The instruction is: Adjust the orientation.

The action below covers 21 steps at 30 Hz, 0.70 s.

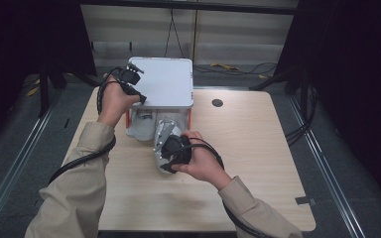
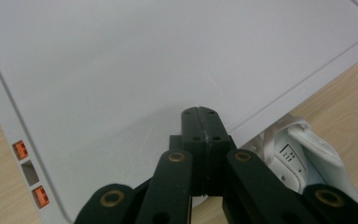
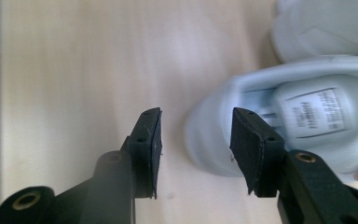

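A white box stands at the table's far side with its flat white lid (image 1: pixel 166 79) (image 2: pixel 168 60) raised over it. My left gripper (image 1: pixel 138 95) (image 2: pixel 200 116) is shut, its tips lying against the lid's top near the front left corner, nothing between them. A white sneaker (image 1: pixel 164 130) (image 3: pixel 307 116) lies on the table in front of the box, heel toward me. My right gripper (image 1: pixel 171 153) (image 3: pixel 196 126) hovers open at that heel, one pad over the bare table, the other over the heel opening, neither pressing. A second white sneaker (image 1: pixel 141 128) (image 3: pixel 326 23) lies under the lid.
The box has orange corner pieces (image 1: pixel 128 119) and orange tabs (image 2: pixel 21 149) on its side. The light wooden table (image 1: pixel 258 148) has a round cable hole (image 1: pixel 217 103) at its far right. Black cables trail from both grippers along the person's beige sleeves.
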Motion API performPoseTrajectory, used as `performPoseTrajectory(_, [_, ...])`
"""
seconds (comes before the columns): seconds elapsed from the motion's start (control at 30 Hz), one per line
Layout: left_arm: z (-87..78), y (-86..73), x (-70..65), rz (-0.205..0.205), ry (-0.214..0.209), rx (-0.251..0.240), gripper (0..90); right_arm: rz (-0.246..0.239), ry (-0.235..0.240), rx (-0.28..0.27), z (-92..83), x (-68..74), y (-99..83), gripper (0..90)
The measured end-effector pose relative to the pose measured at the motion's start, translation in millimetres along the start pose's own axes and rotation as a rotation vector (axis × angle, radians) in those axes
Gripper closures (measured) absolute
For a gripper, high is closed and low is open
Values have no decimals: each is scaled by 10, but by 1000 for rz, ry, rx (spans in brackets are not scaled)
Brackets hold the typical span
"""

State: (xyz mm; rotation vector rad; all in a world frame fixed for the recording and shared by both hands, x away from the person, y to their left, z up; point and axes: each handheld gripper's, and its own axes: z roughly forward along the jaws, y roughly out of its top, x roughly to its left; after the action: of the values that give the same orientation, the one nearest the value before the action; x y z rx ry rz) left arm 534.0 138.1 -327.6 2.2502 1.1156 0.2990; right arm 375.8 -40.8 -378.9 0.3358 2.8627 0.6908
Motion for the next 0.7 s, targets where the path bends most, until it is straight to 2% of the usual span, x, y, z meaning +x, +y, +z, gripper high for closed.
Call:
performPoseTrajectory(0.17, [0, -3, -9, 2, 6, -2, 900, -39, 67, 38, 114, 86, 22, 580])
performPoseTrajectory(0.27, [0, -7, -10, -1, 5, -5, 900, -3, 108, 53, 262, 100, -8, 693])
performPoseTrajectory(0.4, [1, -14, -5, -6, 2, -10, 900, 49, 92, 69, 478, 65, -96, 900])
performPoseTrajectory(0.57, [3, -16, -18, -2, 8, -13, 900, 45, 15, 81, 590, 10, -140, 900])
performPoseTrajectory(0.6, [0, -17, -11, 1, 7, -13, 900, 69, 28, 76, 585, 2, -141, 900])
performPoseTrajectory(0.7, [0, -22, -3, -3, 2, -16, 900, 71, 26, 74, 559, -12, -138, 900])
